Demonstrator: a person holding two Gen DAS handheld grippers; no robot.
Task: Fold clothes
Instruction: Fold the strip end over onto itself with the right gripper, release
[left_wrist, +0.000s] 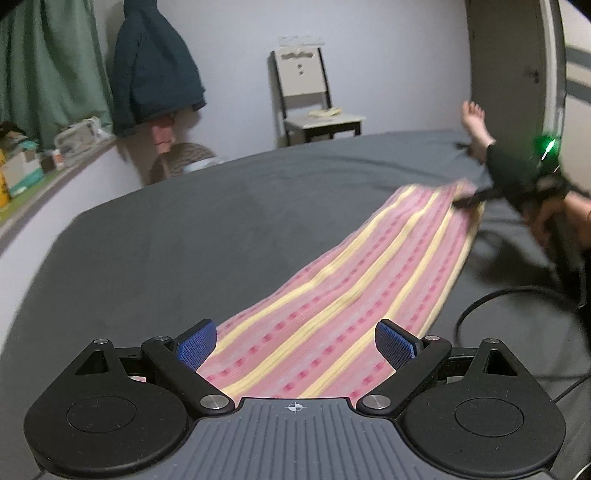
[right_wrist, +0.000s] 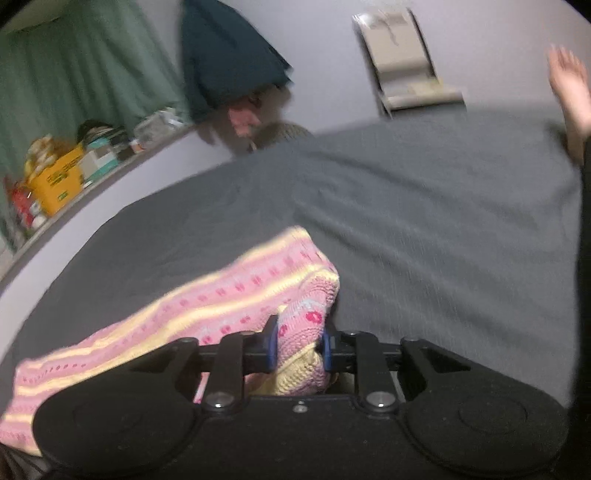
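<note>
A pink and yellow striped knitted cloth (left_wrist: 332, 280) lies stretched across the grey bed sheet (left_wrist: 184, 229). My left gripper (left_wrist: 295, 343) is open just over the cloth's near end, its blue pads (left_wrist: 195, 343) wide apart on either side of it. My right gripper (left_wrist: 469, 201) holds the far end. In the right wrist view the right gripper (right_wrist: 299, 347) is shut on a bunched fold of the cloth (right_wrist: 221, 295), which trails off to the left over the sheet (right_wrist: 424, 221).
A person's bare foot (left_wrist: 474, 125) rests on the bed's far right. Beyond the bed stand a chair (left_wrist: 314, 96), a hanging dark jacket (left_wrist: 155, 74) and green curtains. Boxes (right_wrist: 59, 177) line a ledge on the left. A black cable (left_wrist: 480, 306) loops on the sheet.
</note>
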